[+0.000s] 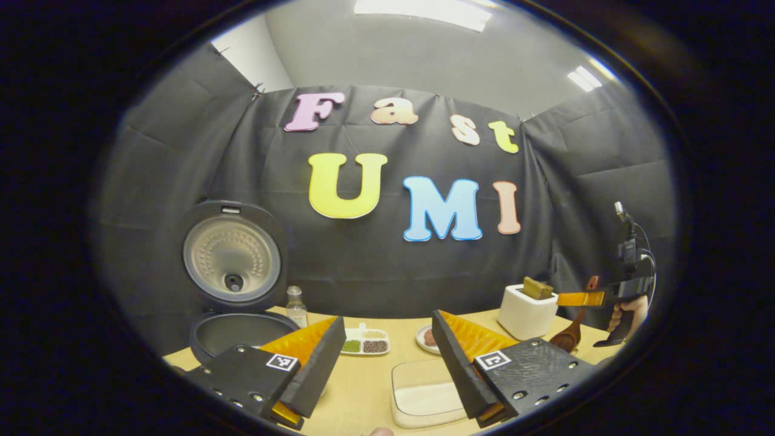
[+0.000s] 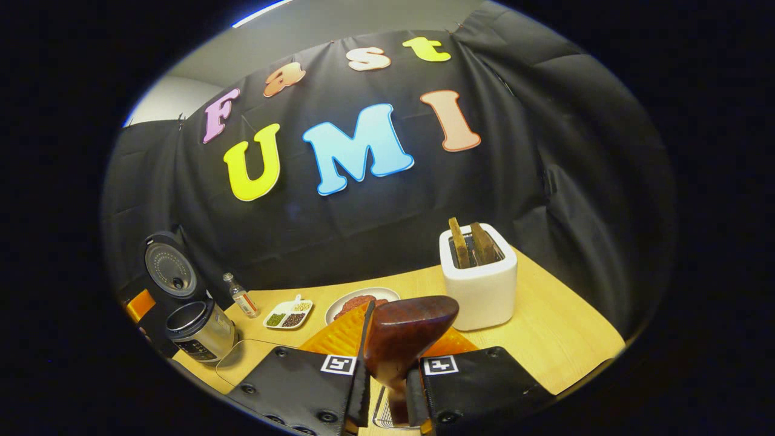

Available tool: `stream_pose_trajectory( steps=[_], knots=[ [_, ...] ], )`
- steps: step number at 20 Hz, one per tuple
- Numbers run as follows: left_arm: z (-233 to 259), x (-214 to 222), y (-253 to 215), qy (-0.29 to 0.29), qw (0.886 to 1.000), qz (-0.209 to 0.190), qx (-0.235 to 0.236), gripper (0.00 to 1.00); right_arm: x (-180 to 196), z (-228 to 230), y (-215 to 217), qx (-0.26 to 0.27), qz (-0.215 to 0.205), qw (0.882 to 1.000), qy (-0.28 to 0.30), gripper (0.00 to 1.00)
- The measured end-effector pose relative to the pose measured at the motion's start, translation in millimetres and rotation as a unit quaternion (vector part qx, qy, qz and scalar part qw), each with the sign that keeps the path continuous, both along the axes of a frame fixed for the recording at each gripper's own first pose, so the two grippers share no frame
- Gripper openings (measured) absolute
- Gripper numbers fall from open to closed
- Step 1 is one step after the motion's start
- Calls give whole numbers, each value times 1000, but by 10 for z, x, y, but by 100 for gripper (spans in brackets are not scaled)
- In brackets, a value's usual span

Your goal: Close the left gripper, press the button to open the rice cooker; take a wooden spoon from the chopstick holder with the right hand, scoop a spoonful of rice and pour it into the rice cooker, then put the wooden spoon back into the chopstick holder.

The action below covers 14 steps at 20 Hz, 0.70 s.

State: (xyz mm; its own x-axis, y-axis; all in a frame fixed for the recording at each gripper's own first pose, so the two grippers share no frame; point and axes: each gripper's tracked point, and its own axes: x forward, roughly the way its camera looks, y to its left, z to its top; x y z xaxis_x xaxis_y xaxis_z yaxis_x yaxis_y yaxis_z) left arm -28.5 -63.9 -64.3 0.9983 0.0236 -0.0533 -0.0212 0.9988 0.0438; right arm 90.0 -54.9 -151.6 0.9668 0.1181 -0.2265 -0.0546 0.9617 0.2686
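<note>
The rice cooker [image 1: 242,330] stands open at the left, its lid [image 1: 233,251] upright. My left gripper [image 1: 384,339] is open above the table, nothing between its fingers. A tray of white rice [image 1: 424,393] lies just below it. At the far right the right gripper [image 1: 581,298], held by a hand [image 1: 629,315], grips a wooden spoon [image 1: 569,336] beside the white chopstick holder [image 1: 528,312]. In the right gripper view, my right gripper [image 2: 396,363] is shut on the spoon [image 2: 402,336], bowl forward, left of the holder [image 2: 481,284]. The open cooker [image 2: 194,327] sits far left.
A small glass bottle [image 1: 296,306], a divided dish of beans [image 1: 366,342] and a plate of reddish food [image 1: 427,339] line the back of the wooden table [image 2: 563,339]. Two wooden utensils [image 2: 472,242] stand in the holder. The black cloth wall is close behind.
</note>
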Motion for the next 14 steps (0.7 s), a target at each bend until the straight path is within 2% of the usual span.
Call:
stream_pose_trajectory(
  steps=[1,2,7,8,11,12,13,14],
  knots=[
    [38,-17,81,-4,1000,9,4,90,24,-68,-17,8,-5,1000,6,24],
    [90,-32,170,-10,1000,20,9,90,42,-166,-30,15,-8,1000,13,26],
    [244,-160,727,-23,996,80,17,89,129,-546,-141,37,-33,998,49,24],
    [274,-193,813,-26,996,88,13,89,118,-609,-131,44,-32,997,56,27],
    [382,-235,1067,-36,993,110,17,89,86,-579,-194,77,-48,994,55,26],
    [420,-253,1169,-39,992,119,26,89,53,-588,-216,80,-51,994,57,32],
    [455,-275,1301,-42,989,134,33,89,-1,-575,-230,77,-52,994,55,47],
    [488,-311,1441,-45,987,149,40,89,-63,-547,-263,70,-57,995,49,55]
  ],
)
